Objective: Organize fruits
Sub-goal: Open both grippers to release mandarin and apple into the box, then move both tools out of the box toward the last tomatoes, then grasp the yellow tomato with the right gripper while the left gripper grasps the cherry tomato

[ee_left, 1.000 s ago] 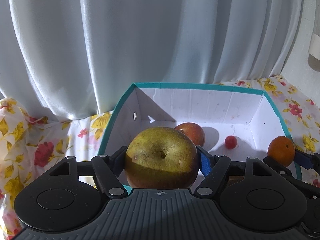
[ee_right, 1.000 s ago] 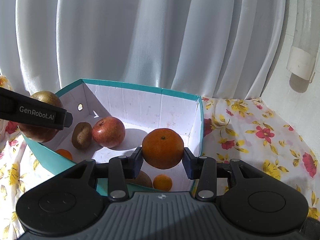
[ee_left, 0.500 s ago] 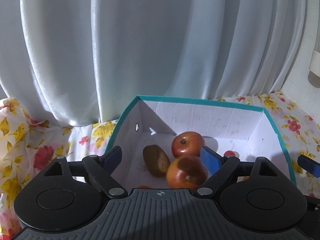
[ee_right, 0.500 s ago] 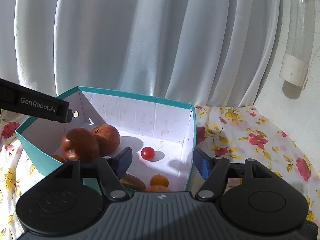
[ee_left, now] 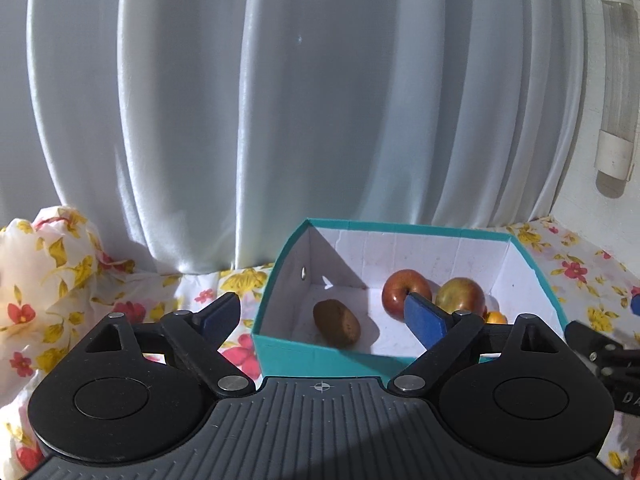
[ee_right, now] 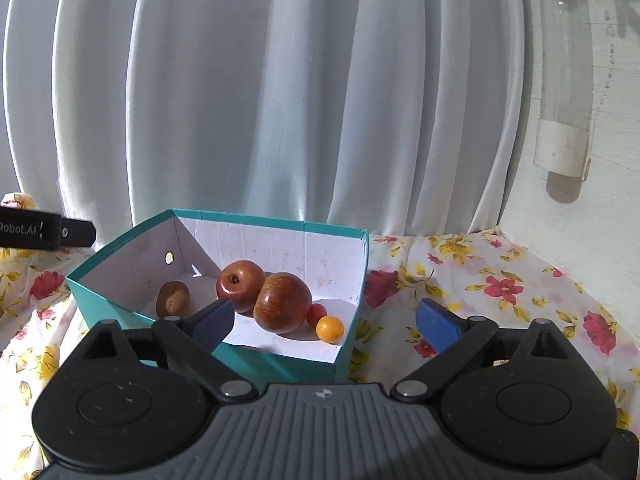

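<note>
A teal cardboard box (ee_right: 280, 356) with a white lining sits on a counter covered by a floral cloth (ee_right: 500, 280) — yellow and red blossoms on white. White pleated curtains (ee_right: 280, 100) hang just behind it, and a clear tube with a white cap (ee_right: 564, 80) is fixed to the wall at the right.

Inside the box lie the fruits: a fuzzy brown kiwi (ee_right: 173, 299) by the left wall, a red apple (ee_right: 240, 286) touching a larger streaked apple (ee_right: 282, 303), and beside that a small red cherry tomato (ee_right: 317, 312) and a glossy orange one (ee_right: 330, 329).

The right tool (ee_right: 325, 321) is spread wide and holds nothing; its left blue pad overlaps the box's near corner, the right pad hangs over the cloth. The left tool (ee_left: 325, 316) also stands apart and empty, its right pad partly hiding the apples. On its side, seen from the right wrist, the lettering "Robot.AI" is readable.
</note>
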The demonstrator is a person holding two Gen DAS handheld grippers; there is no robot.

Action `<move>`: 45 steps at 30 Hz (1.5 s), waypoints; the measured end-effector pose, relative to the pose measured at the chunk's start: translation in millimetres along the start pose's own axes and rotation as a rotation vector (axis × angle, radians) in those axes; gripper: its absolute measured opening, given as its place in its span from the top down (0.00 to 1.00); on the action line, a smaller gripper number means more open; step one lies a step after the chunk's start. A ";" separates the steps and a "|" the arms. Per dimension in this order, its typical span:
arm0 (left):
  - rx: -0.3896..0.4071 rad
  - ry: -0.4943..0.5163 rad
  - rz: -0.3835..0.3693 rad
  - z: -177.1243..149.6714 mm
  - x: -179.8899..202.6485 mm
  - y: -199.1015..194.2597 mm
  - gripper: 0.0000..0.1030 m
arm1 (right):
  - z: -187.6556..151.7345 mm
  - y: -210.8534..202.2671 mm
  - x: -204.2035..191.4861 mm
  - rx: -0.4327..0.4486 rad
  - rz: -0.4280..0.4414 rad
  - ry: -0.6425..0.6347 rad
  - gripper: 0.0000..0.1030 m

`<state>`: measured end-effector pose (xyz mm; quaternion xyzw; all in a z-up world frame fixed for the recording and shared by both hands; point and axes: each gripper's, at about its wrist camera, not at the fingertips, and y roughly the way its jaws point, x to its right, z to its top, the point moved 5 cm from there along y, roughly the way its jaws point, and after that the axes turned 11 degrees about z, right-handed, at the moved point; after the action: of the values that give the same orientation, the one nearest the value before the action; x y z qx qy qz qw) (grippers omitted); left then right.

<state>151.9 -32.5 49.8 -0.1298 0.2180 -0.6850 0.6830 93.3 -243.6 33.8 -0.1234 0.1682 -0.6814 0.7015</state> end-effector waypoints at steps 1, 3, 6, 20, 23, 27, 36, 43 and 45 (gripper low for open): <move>-0.004 0.003 -0.017 -8.1 -0.5 -2.0 0.10 | -2.9 -7.2 2.3 0.027 -0.005 0.004 0.00; -0.015 0.027 -0.050 -27.0 1.4 -3.5 0.10 | -12.0 -19.4 7.1 0.054 -0.019 0.006 0.00; -0.059 0.068 -0.060 -51.7 11.5 1.4 0.10 | -35.1 -20.8 11.8 -0.027 -0.027 -0.042 0.00; -0.159 0.153 -0.092 -99.2 39.6 20.0 0.15 | -104.4 -13.5 38.2 -0.220 -0.147 0.050 0.03; -0.174 0.167 -0.101 -103.5 48.0 25.0 0.19 | -109.6 -7.0 47.8 -0.248 -0.156 0.087 0.11; -0.184 0.172 -0.123 -107.0 54.6 33.3 0.20 | -116.2 -2.2 52.6 -0.268 -0.175 0.094 0.14; -0.252 0.160 -0.156 -117.6 60.8 55.7 0.34 | -122.4 7.1 58.1 -0.300 -0.182 0.105 0.36; -0.271 0.149 -0.180 -121.9 60.0 62.9 0.38 | -123.9 10.4 61.5 -0.308 -0.181 0.105 0.40; -0.269 0.141 -0.184 -121.7 59.4 63.3 0.38 | -124.0 10.6 62.1 -0.307 -0.178 0.112 0.40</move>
<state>147.8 -74.9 -93.5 -0.1909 0.3422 -0.7168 0.5768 53.9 -298.1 -87.9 -0.2051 0.2974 -0.7129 0.6011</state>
